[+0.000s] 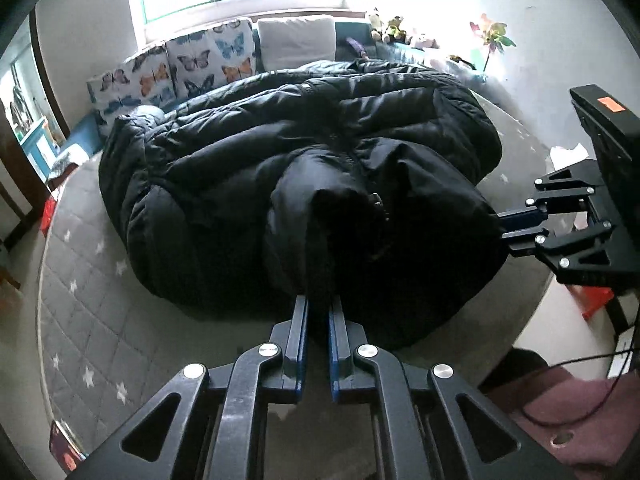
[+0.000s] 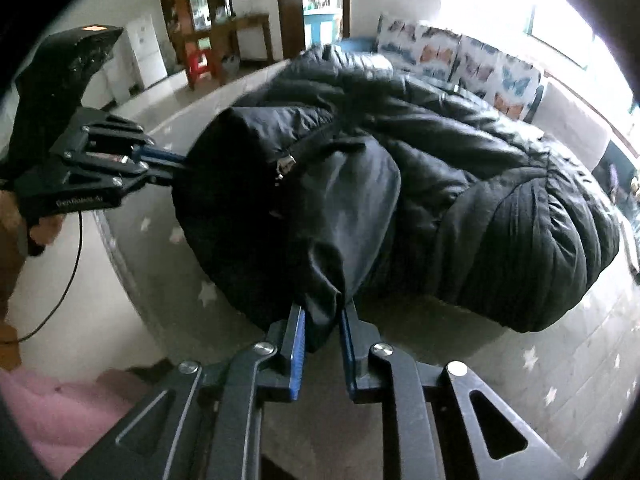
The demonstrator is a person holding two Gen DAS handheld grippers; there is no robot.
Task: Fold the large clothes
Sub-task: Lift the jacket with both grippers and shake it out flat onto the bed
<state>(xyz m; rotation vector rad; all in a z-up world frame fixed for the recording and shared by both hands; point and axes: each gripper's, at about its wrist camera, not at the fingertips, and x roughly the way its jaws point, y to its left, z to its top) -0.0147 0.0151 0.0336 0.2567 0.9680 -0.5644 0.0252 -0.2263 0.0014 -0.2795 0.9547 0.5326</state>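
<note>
A large black puffer jacket (image 1: 280, 152) lies in a bulky heap on a grey quilted mattress with white stars (image 1: 80, 320). My left gripper (image 1: 318, 308) is shut on a fold of the jacket's near edge. My right gripper (image 1: 500, 226) comes in from the right and is shut on the same raised end of the jacket. In the right wrist view the right gripper (image 2: 322, 320) pinches a bunched fold of the jacket (image 2: 480, 200), and the left gripper (image 2: 176, 164) grips it at the left. A zipper pull (image 2: 286, 164) shows on the lifted part.
Butterfly-print cushions (image 1: 180, 68) and a white pillow (image 1: 296, 40) line the far side under a bright window. Toys (image 1: 388, 28) sit at the back right. A red stool (image 2: 200, 64) and wooden furniture (image 2: 240, 36) stand beyond the mattress. A cable (image 2: 68, 280) hangs at the left.
</note>
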